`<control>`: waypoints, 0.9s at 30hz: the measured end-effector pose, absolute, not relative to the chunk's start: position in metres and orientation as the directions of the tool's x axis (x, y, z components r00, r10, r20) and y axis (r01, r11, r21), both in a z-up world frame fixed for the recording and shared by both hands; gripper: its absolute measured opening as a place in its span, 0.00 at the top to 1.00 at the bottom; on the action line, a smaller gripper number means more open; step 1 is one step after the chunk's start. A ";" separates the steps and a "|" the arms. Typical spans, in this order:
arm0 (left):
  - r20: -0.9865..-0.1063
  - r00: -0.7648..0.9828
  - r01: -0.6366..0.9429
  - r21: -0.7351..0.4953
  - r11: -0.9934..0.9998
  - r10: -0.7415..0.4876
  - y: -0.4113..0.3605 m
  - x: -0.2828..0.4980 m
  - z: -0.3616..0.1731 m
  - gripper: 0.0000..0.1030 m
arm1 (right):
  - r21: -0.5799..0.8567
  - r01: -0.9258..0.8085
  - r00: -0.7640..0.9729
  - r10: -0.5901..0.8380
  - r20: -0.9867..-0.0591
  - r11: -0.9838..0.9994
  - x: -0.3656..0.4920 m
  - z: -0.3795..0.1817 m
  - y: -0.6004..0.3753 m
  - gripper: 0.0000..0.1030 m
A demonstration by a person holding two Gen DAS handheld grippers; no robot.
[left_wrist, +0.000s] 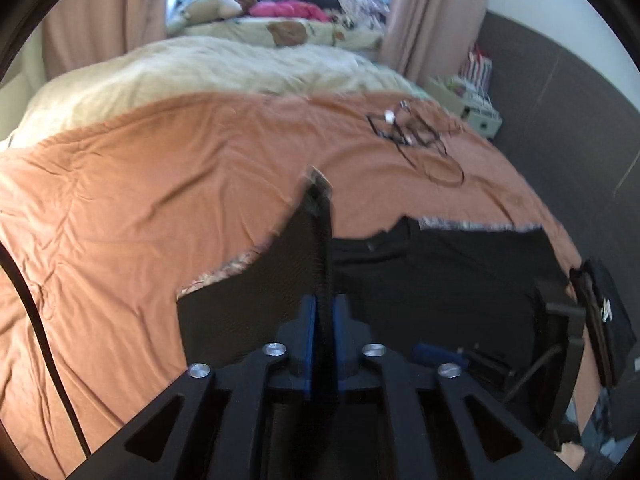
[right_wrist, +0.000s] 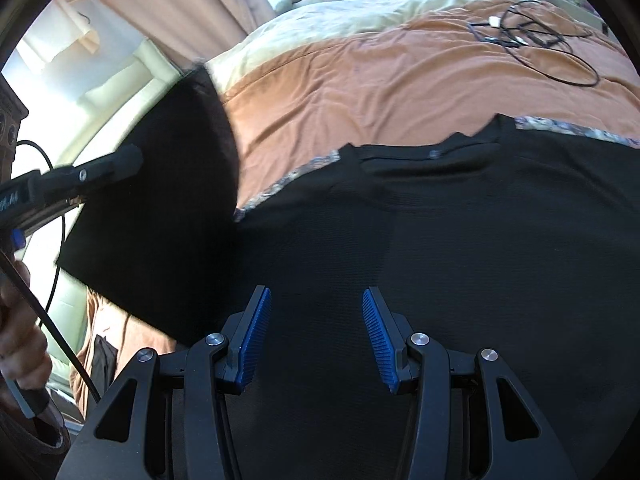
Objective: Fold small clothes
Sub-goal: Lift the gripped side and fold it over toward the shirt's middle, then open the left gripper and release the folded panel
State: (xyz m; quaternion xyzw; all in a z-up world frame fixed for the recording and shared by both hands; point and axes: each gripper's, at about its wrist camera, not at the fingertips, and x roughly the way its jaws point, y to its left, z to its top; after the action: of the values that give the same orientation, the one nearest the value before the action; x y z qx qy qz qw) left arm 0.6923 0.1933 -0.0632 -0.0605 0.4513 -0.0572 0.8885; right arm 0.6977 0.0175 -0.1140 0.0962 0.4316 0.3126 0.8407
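A black garment [left_wrist: 440,280] with patterned trim [left_wrist: 460,224] lies spread on the orange bed sheet [left_wrist: 160,180]. My left gripper [left_wrist: 326,308] is shut on a flap of it, and the cloth rises in a thin fold between the blue pads. In the right wrist view that gripper [right_wrist: 132,160] holds the lifted flap at the left, above the sheet [right_wrist: 360,80]. My right gripper [right_wrist: 316,296] hangs open just over the flat body of the garment [right_wrist: 440,240], and its blue pads [right_wrist: 256,336] stand well apart with nothing between them.
A tangle of black cables [left_wrist: 416,136] lies on the sheet beyond the garment. A cream duvet [left_wrist: 200,68] covers the far half of the bed. Another dark folded piece [left_wrist: 608,312] sits at the right bed edge. A hand [right_wrist: 20,320] grips the left tool's handle.
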 end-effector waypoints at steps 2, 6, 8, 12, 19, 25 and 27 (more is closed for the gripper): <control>-0.798 0.583 0.042 -0.156 0.987 -0.151 0.193 0.691 -0.068 0.46 | 0.435 -0.431 0.428 0.604 -0.673 0.790 0.700 -0.114 0.012 0.56; -0.800 0.591 -0.014 -0.141 0.990 -0.106 0.214 0.683 -0.075 0.45 | 0.456 -0.416 0.415 0.611 -0.674 0.787 0.703 -0.117 0.009 0.56; -0.813 0.577 -0.047 -0.135 0.990 -0.083 0.228 0.681 -0.083 0.45 | 0.460 -0.415 0.408 0.612 -0.678 0.785 0.707 -0.121 0.012 0.56; -0.840 0.541 -0.104 -0.116 0.988 -0.042 0.257 0.674 -0.106 0.46 | 0.466 -0.398 0.391 0.606 -0.693 0.790 0.717 -0.133 0.019 0.56; -0.873 0.487 -0.168 -0.136 0.976 -0.038 0.297 0.681 -0.156 0.48 | 0.447 -0.396 0.377 0.586 -0.717 0.802 0.741 -0.151 0.039 0.61; -0.884 0.462 -0.217 -0.190 0.957 -0.071 0.322 0.700 -0.199 0.55 | 0.411 -0.396 0.391 0.555 -0.734 0.822 0.758 -0.160 0.051 0.68; -0.888 0.453 -0.226 -0.200 0.953 -0.079 0.325 0.708 -0.211 0.57 | 0.409 -0.392 0.397 0.553 -0.733 0.824 0.764 -0.161 0.051 0.70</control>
State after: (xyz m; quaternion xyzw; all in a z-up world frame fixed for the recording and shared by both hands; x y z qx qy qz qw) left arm 0.7077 0.3247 -0.2114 -0.1466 0.5212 0.0439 0.8396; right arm 0.7644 0.0511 -0.1609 0.0854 0.4699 0.2842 0.8313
